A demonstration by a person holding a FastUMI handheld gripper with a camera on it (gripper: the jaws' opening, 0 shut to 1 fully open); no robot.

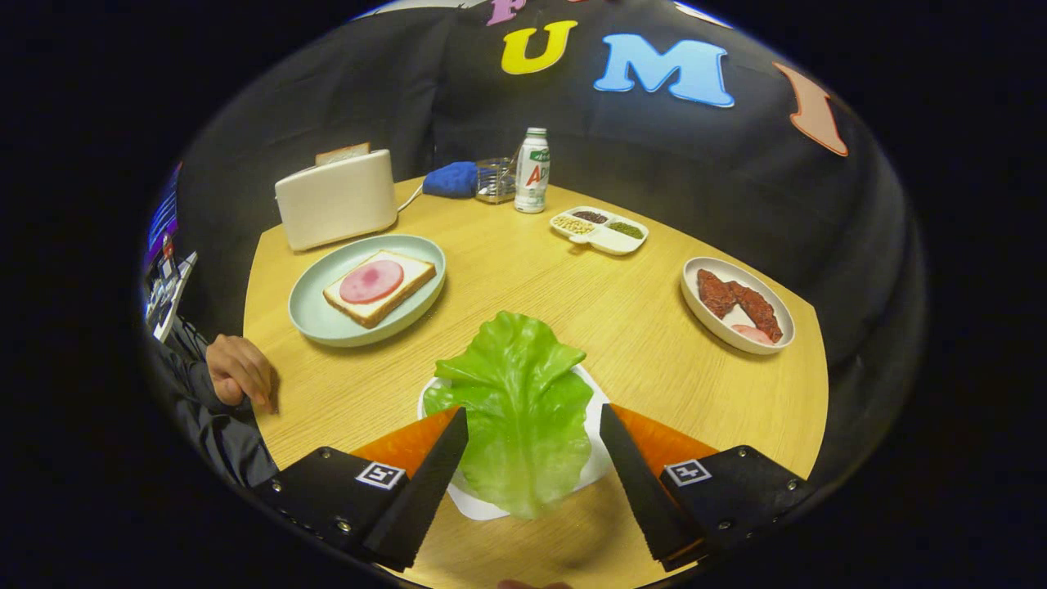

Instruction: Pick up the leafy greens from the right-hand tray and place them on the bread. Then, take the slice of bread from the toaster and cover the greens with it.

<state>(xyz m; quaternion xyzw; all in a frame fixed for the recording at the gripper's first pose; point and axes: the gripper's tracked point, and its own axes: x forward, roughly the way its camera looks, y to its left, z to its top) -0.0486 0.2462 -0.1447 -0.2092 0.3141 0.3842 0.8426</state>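
Straddling lettuce (515, 409) on white tray (478, 503), gripper (533, 419) fingers apart

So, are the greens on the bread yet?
No, the lettuce leaf lies on its white tray between the open gripper fingers, apart from the bread.

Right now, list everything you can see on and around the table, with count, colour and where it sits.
lettuce leaf: one, green, on a white tray, between the fingers
bread slice with ham: one, white and pink, on a pale blue plate ahead to the left
toaster: one, cream, behind that plate, a bread slice in its slot
bottle: one, white, far edge of the table
blue cloth: one, beside a clear container
divided dish: one, white, grains inside, near the bottle
oval dish: one, white, dark red meat pieces, on the right
hand: one, resting at the table's left edge
tool: one, open around the leaf
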